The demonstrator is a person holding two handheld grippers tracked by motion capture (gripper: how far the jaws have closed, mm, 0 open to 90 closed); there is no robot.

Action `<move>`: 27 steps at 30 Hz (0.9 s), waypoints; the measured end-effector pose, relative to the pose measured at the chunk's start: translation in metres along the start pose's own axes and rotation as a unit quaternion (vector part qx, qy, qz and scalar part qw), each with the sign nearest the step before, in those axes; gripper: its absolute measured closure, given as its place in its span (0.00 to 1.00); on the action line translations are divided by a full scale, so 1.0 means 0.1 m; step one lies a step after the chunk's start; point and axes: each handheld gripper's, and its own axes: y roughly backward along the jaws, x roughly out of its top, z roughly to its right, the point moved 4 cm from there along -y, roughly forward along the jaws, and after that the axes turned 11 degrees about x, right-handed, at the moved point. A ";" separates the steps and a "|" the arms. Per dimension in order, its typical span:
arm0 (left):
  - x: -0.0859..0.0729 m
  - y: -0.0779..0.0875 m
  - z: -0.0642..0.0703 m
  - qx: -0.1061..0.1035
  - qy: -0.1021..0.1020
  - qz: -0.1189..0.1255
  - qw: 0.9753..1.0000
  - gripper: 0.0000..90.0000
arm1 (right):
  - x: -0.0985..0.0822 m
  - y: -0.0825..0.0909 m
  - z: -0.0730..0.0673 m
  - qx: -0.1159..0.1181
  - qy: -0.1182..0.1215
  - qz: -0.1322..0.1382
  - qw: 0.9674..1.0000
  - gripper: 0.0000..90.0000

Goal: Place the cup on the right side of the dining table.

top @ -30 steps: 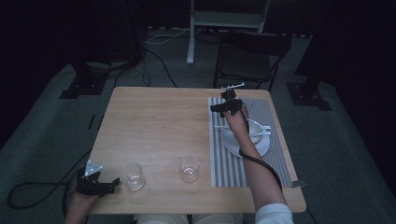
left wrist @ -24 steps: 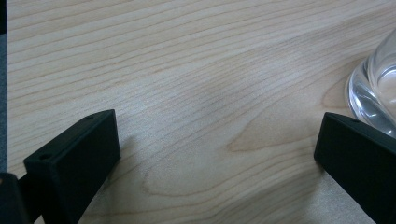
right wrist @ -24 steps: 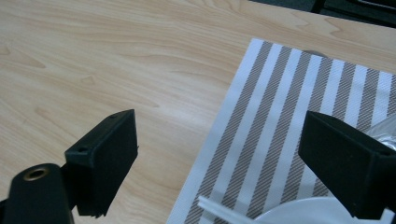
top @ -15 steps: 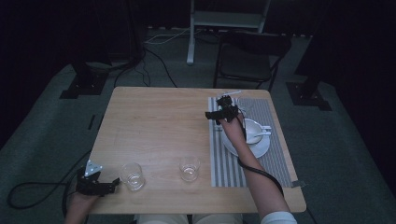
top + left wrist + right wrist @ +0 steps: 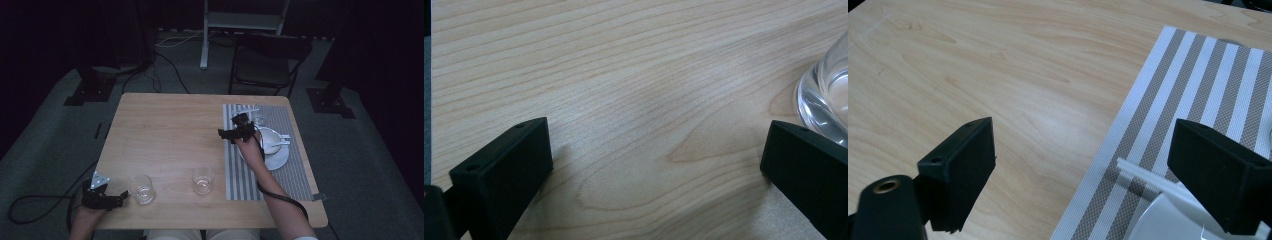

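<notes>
Two clear glasses stood on the wooden table [image 5: 165, 130] near its front edge: one glass [image 5: 141, 188] at abt 7 o'clock of the tabletop, the other glass [image 5: 203, 179] at abt 6 o'clock, well apart from each other. Left gripper [image 5: 121, 198] lay low at the 7 o'clock corner, just beside the first glass, jaws wide apart w/ nothing btwn them; in the left gripper view its jaws spread over bare wood grain, and the glass base [image 5: 824, 95] sat just past the right-hand jaw, touching or not, couldn't tell. Grey three-cornered plate on top of that gripper, cable trailing off to the floor. Right gripper [image 5: 223, 134] was held above the table at abt 2 o'clock, over the left edge of a striped placemat [image 5: 290, 175], jaws open and empty. Right gripper view: jaws straddled the mat's edge [image 5: 1148, 125], wood to the left, a white plate rim [image 5: 1168, 215] low btwn them. On the mat: white plate [image 5: 280, 157] w/ a cup on it. Beyond the table at 12 o'clock, a dark chair [image 5: 270, 62] on the floor.
</notes>
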 end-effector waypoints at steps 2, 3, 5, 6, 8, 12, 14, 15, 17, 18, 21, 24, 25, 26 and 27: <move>0.00 0.00 0.00 0.000 0.000 0.000 1.000 0.01 | -0.04 0.01 -0.02 0.004 -0.002 0.001 1.000 0.13; 0.00 0.00 0.00 0.000 0.000 0.000 1.000 0.01 | -0.05 0.02 -0.03 0.005 0.000 0.003 1.000 0.13; 0.00 0.00 0.00 0.000 0.000 0.000 1.000 0.01 | -0.08 0.03 -0.05 0.009 0.002 0.005 1.000 0.13; 0.00 0.00 0.00 0.000 0.000 0.000 1.000 0.01 | -0.09 0.04 -0.07 0.009 0.004 0.004 1.000 0.13; 0.00 0.00 0.00 0.000 0.000 0.000 1.000 0.01 | -0.12 0.05 -0.10 0.009 0.007 0.006 1.000 0.13; 0.00 0.00 0.00 0.001 0.000 0.000 1.000 0.01 | -0.20 0.08 -0.16 0.012 0.015 0.007 1.000 0.13; 0.00 0.00 0.00 0.001 0.000 0.000 1.000 0.01 | -0.25 0.09 -0.18 0.015 0.019 0.004 1.000 0.13; 0.00 0.00 0.00 0.001 0.000 0.000 1.000 0.01 | -0.28 0.10 -0.19 0.016 0.020 0.004 1.000 0.13; 0.00 0.00 0.00 0.000 0.000 0.000 1.000 0.01 | -0.32 0.10 -0.21 0.014 0.023 0.004 1.000 0.13; 0.00 0.00 0.00 0.001 0.001 0.000 1.000 0.01 | -0.34 0.10 -0.22 0.016 0.023 0.004 1.000 0.13; 0.00 0.00 0.00 0.000 0.000 0.000 1.000 0.01 | -0.41 0.10 -0.25 0.018 0.027 0.002 0.999 0.13; 0.00 0.00 0.00 0.000 0.000 0.000 1.000 0.01 | -0.47 0.11 -0.29 0.023 0.029 0.002 0.999 0.13; 0.00 0.00 0.00 0.000 0.000 0.000 1.000 0.01 | -0.49 0.11 -0.30 0.022 0.031 0.003 0.999 0.13; 0.00 0.00 0.00 0.000 0.000 0.000 1.000 0.01 | -0.51 0.12 -0.32 0.023 0.032 0.003 0.999 0.13; 0.00 0.00 0.00 0.000 0.000 0.000 1.000 0.01 | -0.53 0.13 -0.33 0.025 0.034 0.003 0.999 0.13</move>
